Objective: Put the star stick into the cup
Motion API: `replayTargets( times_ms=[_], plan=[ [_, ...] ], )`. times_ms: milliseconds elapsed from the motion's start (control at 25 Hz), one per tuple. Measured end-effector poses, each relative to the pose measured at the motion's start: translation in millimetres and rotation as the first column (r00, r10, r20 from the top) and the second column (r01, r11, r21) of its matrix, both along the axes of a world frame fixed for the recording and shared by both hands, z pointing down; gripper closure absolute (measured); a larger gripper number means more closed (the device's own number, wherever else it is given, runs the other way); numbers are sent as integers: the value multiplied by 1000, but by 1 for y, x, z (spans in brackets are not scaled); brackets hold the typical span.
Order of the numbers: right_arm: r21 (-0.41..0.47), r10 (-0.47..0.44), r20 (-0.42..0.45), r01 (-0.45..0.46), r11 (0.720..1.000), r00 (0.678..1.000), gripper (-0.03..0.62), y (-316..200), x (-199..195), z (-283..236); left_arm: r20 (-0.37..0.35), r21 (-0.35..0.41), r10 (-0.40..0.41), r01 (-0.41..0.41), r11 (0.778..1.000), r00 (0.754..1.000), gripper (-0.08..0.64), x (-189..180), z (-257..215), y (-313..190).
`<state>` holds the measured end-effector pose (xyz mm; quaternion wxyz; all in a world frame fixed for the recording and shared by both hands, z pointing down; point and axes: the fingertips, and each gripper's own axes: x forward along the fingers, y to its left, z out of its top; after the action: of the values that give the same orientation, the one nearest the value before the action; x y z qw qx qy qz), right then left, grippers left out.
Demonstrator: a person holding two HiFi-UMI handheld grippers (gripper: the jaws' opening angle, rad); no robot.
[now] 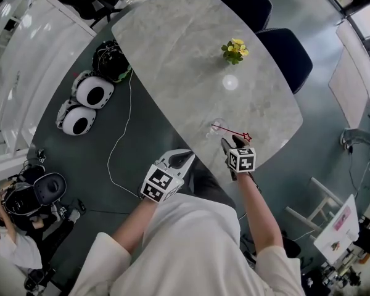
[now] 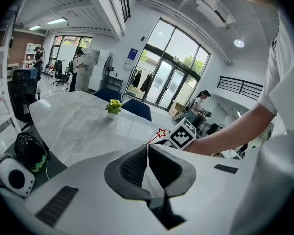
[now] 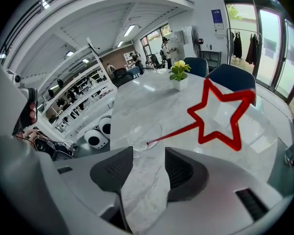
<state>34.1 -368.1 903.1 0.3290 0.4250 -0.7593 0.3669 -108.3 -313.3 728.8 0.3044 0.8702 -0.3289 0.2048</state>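
Star stick (image 3: 174,133) stands tip-down in the clear cup (image 3: 137,133), leaning on its rim because it overtops the cup. Right gripper (image 3: 148,156) jaws gape wide, gripping nothing (the cup alone supports the stick). Left gripper (image 2: 148,155) is closed, empty and idle.

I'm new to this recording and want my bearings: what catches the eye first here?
A red star stick leans with its tip in the clear cup on the marble table, near its edge. Just before it, the right gripper hangs open and empty. Farther along stands a small pot of yellow flowers.

Glossy marble table (image 1: 172,54), clear cup (image 3: 144,132)
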Motion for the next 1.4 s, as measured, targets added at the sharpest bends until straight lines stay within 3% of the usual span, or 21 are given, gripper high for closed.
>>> replayTargets(
  times_ms=[520, 800, 1400],
  plan=[
    [148, 56, 0, -55, 988, 998, 383, 32, 6, -109, -25, 72, 86, -84, 994, 996, 532, 0, -54, 24],
    [277, 81, 0, -78, 958, 997, 422, 49, 15, -186, -33, 101, 142, -138, 985, 989, 532, 3, -77, 32],
    [423, 66, 40, -76, 903, 997, 511, 88, 74, -285, -44, 141, 157, -149, 979, 987, 532, 65, -122, 48]
  ],
)
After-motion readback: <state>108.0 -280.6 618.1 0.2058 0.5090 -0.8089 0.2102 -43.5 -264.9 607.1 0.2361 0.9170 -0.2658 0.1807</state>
